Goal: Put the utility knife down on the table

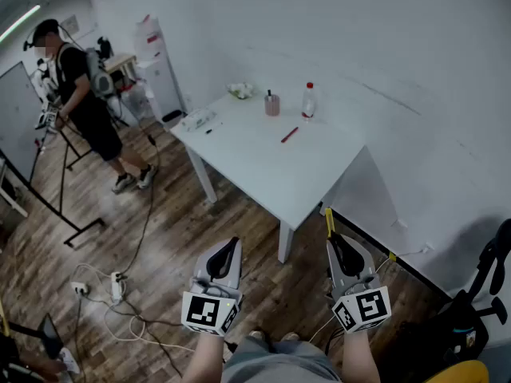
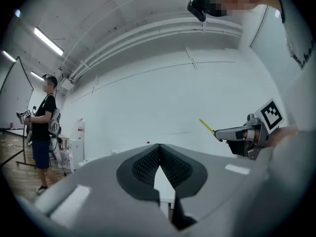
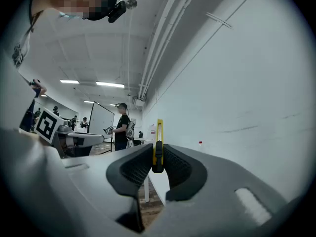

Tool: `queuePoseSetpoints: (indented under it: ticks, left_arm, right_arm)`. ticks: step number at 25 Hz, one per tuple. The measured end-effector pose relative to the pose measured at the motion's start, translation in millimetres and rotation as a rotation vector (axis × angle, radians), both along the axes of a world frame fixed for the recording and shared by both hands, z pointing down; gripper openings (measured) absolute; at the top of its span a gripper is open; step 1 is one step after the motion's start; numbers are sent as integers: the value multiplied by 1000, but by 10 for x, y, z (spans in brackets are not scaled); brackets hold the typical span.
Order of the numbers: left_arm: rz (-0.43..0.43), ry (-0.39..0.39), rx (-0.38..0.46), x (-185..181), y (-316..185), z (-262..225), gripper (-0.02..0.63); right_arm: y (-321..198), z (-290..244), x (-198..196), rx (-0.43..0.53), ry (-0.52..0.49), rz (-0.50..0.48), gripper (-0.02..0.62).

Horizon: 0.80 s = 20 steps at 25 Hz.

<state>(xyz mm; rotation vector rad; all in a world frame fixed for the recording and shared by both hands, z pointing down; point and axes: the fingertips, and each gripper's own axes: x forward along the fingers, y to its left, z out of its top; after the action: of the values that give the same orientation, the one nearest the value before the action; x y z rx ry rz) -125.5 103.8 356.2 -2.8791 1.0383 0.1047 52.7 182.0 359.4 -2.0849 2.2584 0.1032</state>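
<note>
- Where the wood floor runs to the far left, a person in black stands side-on, well apart from the white tabletop.
- Lower left of the floor: a white power strip with loose cables around it.
- Next, the left gripper is held low over the floor, short of the tabletop's near corner. Its own view shows the jaws together, tips touching, with nothing between them.
- Far side of the tabletop, left to right: a small white-and-green item, too small to identify; a pinkish cup; a clear bottle with a red cap. Cup and bottle stand upright, near each other but apart.
- A red pen lies flat nearer the middle, on the near side of cup and bottle, touching neither.
- Then the right gripper, level with the other one, just beside the tabletop's near right edge and off it. Its jaws are clamped on the utility knife.
- The knife has a yellow body and a black slider. It is held edge-on between the pads, with its yellow end standing out past the jaw tips. It sits in the gripper and is not lying on the tabletop.
- The left gripper view shows the same from the side: the yellow end sticks out ahead of the right jaws.
- Far right: a white wall, with dark equipment at its foot that I cannot make out.
</note>
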Motion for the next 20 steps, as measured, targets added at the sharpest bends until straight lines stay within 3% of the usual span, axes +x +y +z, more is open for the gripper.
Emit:
queuePoseSetpoints:
  ticks: [11,20]
  left_arm:
    - [-7,-7,14,201,32,5,12]
    - [-9,-13,7,335,-105,49,12]
  right_arm:
    - [-26,4,128,14,2,-23,64]
    - [-181,89,268,13,-57,-43,64]
